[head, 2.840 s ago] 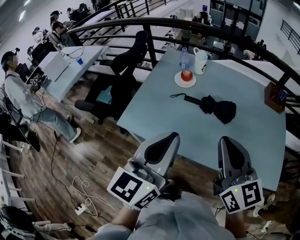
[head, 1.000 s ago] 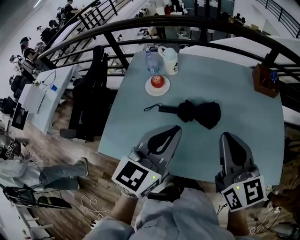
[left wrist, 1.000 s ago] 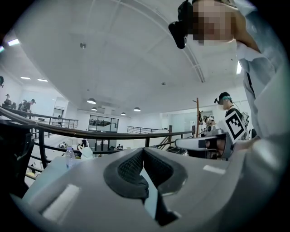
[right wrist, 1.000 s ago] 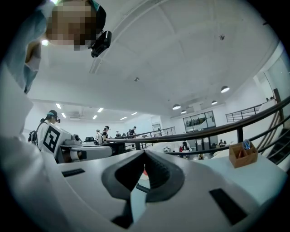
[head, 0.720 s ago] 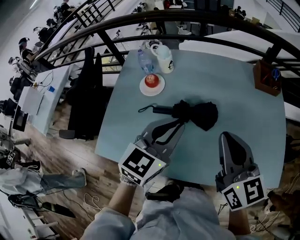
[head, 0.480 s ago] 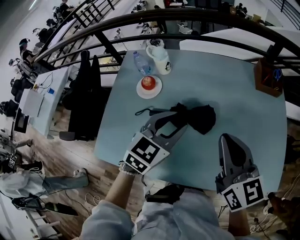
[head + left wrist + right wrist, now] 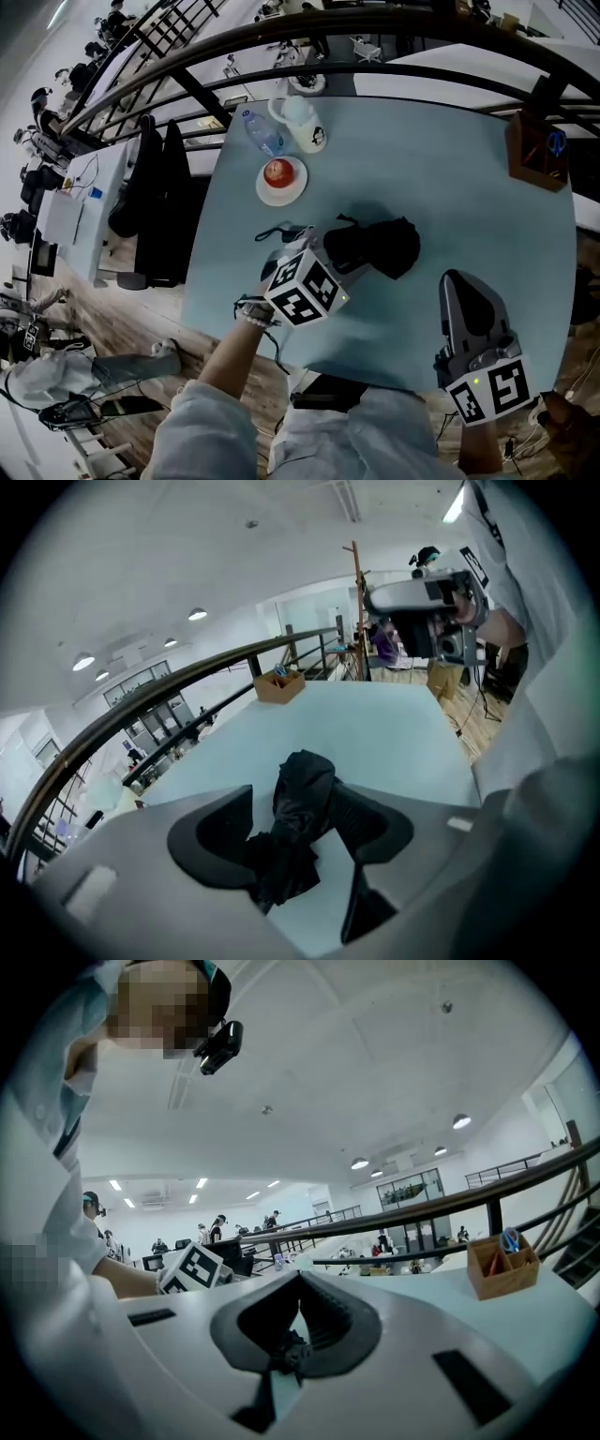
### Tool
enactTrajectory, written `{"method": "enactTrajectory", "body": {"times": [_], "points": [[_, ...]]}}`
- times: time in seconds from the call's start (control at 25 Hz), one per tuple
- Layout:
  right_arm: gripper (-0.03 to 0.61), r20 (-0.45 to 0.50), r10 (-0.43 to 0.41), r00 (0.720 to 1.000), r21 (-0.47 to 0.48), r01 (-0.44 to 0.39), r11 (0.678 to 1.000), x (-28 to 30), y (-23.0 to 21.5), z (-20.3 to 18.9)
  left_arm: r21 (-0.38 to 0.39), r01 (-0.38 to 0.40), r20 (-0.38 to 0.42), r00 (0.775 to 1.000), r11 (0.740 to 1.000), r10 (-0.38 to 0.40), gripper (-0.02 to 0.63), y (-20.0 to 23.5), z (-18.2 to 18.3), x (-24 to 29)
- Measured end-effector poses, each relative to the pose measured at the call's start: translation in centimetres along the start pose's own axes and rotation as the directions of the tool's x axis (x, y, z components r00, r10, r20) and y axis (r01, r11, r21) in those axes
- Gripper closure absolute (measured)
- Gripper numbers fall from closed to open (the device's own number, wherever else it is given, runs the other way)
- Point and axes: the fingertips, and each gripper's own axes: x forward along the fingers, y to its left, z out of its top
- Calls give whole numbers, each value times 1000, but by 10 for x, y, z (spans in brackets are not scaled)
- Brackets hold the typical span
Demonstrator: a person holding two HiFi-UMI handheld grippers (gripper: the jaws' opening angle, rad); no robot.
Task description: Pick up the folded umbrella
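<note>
The folded black umbrella [image 7: 375,246] lies near the middle of the pale blue table [image 7: 469,197], its handle and strap pointing left. My left gripper [image 7: 323,255] points down at the umbrella's left part, with its marker cube facing up. In the left gripper view the jaws are opening, and the crumpled black fabric [image 7: 305,775] sits between the fingers of the left gripper [image 7: 292,803]. My right gripper [image 7: 459,279] hovers over the table's near edge, right of the umbrella and apart from it. In its own view the right gripper [image 7: 300,1277] is shut on nothing.
Far left on the table stand a white plate with a red apple [image 7: 281,174], a water bottle [image 7: 262,132] and a white mug [image 7: 305,125]. A wooden organiser box [image 7: 536,148] sits at the far right corner. A dark railing [image 7: 375,42] runs behind the table.
My left gripper swung forward and down from the near edge onto the umbrella, rolling so its cube faces up, and its jaws spread. The right gripper stays at the near edge.
</note>
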Motion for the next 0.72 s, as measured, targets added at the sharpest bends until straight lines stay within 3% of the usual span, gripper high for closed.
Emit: {"method": "enactTrajectory", "body": {"times": [0.24, 0.72], "points": [[580, -19, 2, 1000, 12, -2, 1000, 5, -20, -11, 72, 114, -186, 978, 991, -99, 360, -3, -34, 48], [580, -36, -17, 999, 48, 18, 999, 7, -47, -23, 193, 282, -447, 878, 940, -171, 319, -7, -84, 99]]}}
